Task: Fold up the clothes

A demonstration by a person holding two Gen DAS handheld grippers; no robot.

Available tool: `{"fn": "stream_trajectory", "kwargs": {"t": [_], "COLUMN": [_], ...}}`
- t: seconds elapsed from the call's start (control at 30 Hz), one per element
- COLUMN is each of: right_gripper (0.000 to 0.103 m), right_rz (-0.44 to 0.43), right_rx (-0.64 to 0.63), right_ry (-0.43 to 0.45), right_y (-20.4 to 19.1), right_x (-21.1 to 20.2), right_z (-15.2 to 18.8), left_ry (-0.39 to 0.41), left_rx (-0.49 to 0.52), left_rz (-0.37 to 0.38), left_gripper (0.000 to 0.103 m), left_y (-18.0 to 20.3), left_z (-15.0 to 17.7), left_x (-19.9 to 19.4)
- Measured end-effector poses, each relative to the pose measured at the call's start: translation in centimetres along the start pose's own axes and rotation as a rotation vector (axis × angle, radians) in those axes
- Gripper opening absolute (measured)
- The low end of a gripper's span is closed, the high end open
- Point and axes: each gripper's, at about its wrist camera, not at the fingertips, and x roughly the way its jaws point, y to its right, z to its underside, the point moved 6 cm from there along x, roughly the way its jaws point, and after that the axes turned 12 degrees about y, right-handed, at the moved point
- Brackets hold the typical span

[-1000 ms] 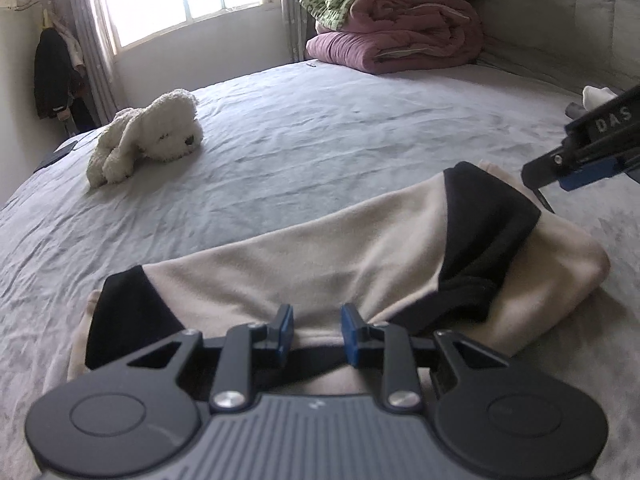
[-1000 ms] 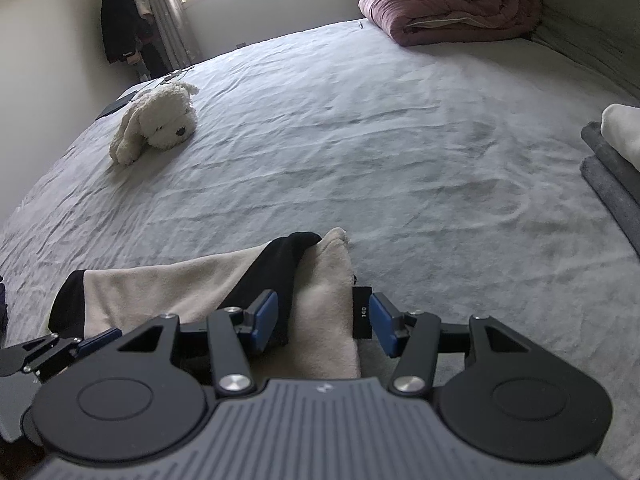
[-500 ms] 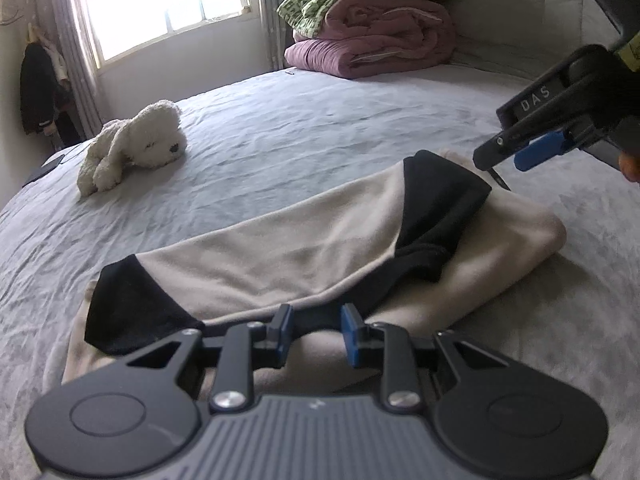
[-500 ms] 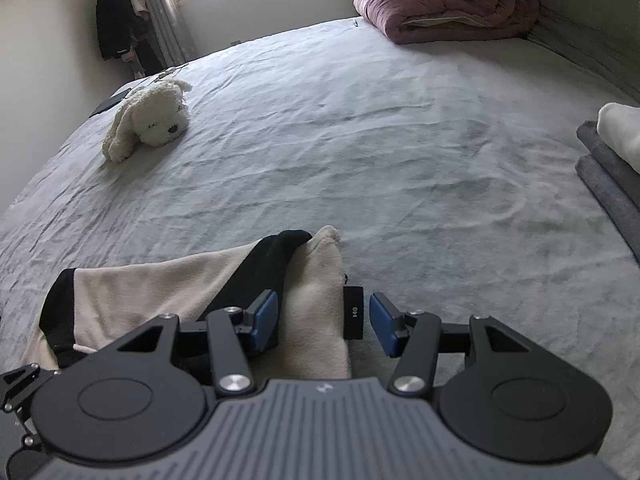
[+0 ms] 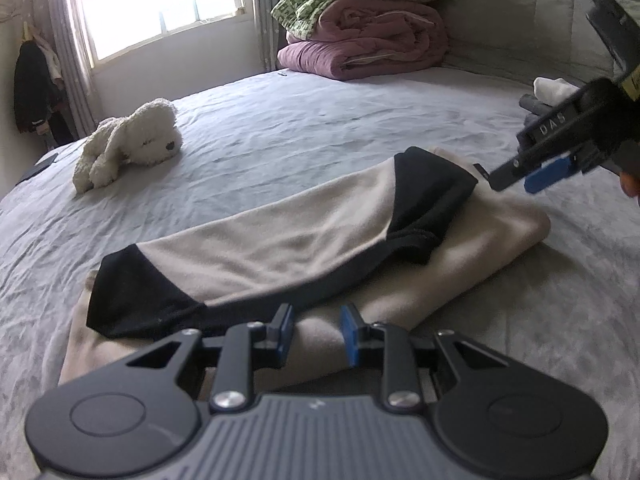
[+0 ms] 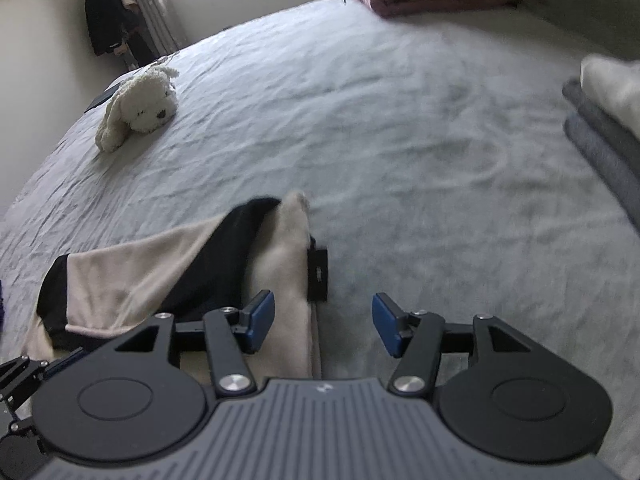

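Garment [image 5: 304,240], beige with black panels, lies folded into a long bundle on the grey bed [image 5: 320,128], toward its near edge. Left wrist view: left gripper [image 5: 316,334] is released, jaws apart over the bundle's near fold, gripping nothing. A white plush dog [image 5: 128,142] lies toward the far left corner; folded quilts [image 5: 360,46] sit at the far edge. Right wrist view: right gripper [image 6: 323,324] is spread wide, empty, its left finger above the garment's [image 6: 132,280] end. Stacked folded clothes [image 6: 604,136] lie at the right edge.
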Motion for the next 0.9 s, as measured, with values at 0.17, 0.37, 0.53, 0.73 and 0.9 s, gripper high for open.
{"fn": "stream_trajectory", "kwargs": {"t": [0.17,0.37,0.53,0.73,0.9], "right_gripper": [0.060,0.063,0.065,0.074,0.075], "right_rz": [-0.064,-0.158,-0.256,-0.301,-0.303], "right_rx": [0.138,0.289,0.444,0.484,0.555], "right_ry": [-0.052,-0.082,-0.120,-0.092,-0.044], "right_y": [1.4,2.5,2.7,1.2,1.2], "right_x": [-0.4,-1.6,-1.4,-1.4,-1.3], "right_z": [1.3,2.0,3.0,3.6,3.5], "left_ry": [0.006,0.002,0.003,-0.002,-0.007], "left_rx": [0.000,-0.005,0.009,0.004,-0.004], "left_rz": [0.014,0.011,0.005,0.009,0.019], "left_gripper": [0.027,0.027,0.027,0.027,0.027], "left_y": [-0.1,0.0,0.3,0.1,-0.1], "left_z": [0.3,0.4,0.4,0.3,0.2], "left_x": [-0.3,-0.3,-0.2,-0.2,-0.2]}}
